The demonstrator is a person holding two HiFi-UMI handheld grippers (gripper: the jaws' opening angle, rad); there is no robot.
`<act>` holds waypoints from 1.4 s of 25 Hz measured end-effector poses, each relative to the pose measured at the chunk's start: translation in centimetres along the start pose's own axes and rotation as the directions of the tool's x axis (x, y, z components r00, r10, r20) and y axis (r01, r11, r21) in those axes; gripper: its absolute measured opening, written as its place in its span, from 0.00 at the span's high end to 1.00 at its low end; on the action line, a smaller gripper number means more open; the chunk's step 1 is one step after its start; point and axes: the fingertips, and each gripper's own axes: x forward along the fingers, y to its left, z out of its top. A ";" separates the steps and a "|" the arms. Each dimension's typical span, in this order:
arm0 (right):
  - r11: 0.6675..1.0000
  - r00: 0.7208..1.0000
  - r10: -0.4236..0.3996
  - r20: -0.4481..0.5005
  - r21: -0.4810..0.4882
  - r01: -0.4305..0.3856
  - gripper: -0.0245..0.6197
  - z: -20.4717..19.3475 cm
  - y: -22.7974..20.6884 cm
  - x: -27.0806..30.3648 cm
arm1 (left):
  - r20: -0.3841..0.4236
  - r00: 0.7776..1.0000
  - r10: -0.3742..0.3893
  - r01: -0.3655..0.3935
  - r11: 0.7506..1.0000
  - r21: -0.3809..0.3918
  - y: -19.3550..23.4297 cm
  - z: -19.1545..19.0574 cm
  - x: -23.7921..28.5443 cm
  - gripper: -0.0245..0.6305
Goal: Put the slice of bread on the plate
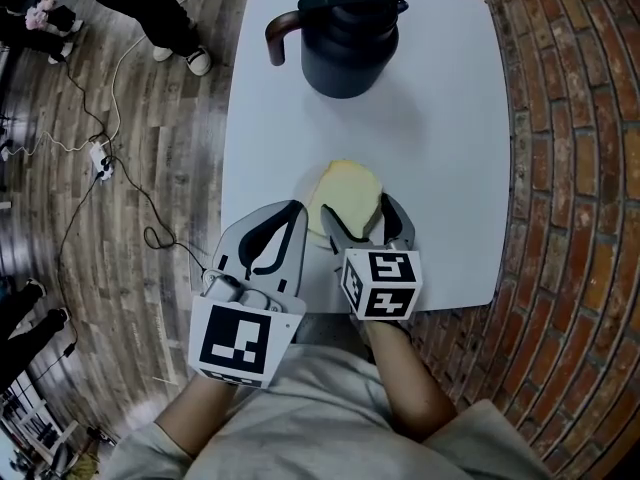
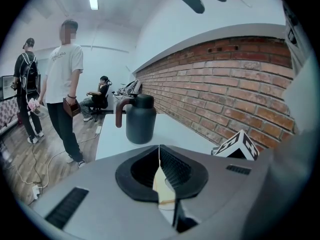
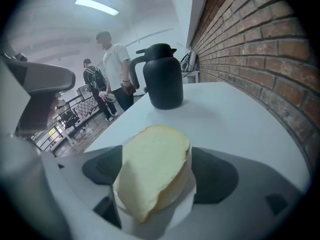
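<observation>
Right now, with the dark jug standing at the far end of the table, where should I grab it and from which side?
Grip the brown handle, coming in from the left in the head view. The jug stands upright, and its round body looks too wide for the jaws; the handle loops out clear on that side and looks thin enough to close on.

A white table (image 1: 440,118) stands on wood-plank floor (image 1: 150,128) beside a brick wall (image 1: 570,168).
</observation>
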 end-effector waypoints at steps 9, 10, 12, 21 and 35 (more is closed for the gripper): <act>1.000 0.995 -0.026 0.096 -0.004 0.027 0.32 3.2 -0.4 -1.7 | 0.005 1.000 -0.006 0.006 1.000 0.005 -0.4 0.3 0.2 0.94; 1.000 0.994 -0.024 0.108 -0.007 0.025 0.33 3.7 -0.4 -2.0 | 0.007 1.000 -0.007 0.007 1.000 0.006 -0.5 0.4 0.2 0.94; 1.000 0.991 -0.024 0.134 -0.012 0.026 0.41 4.5 -0.3 -2.6 | 0.014 1.000 -0.011 0.011 1.000 0.009 -0.8 0.7 0.3 0.94; 0.999 0.979 -0.037 0.203 -0.012 0.040 0.66 7.1 -0.2 -5.4 | 0.047 0.998 -0.034 0.034 0.999 0.014 -1.7 1.9 0.3 0.94; 0.992 0.908 -0.029 0.418 -0.096 0.076 0.93 13.7 2.9 -12.5 | 0.165 0.986 -0.034 0.027 0.999 0.045 -2.8 6.6 -2.0 0.94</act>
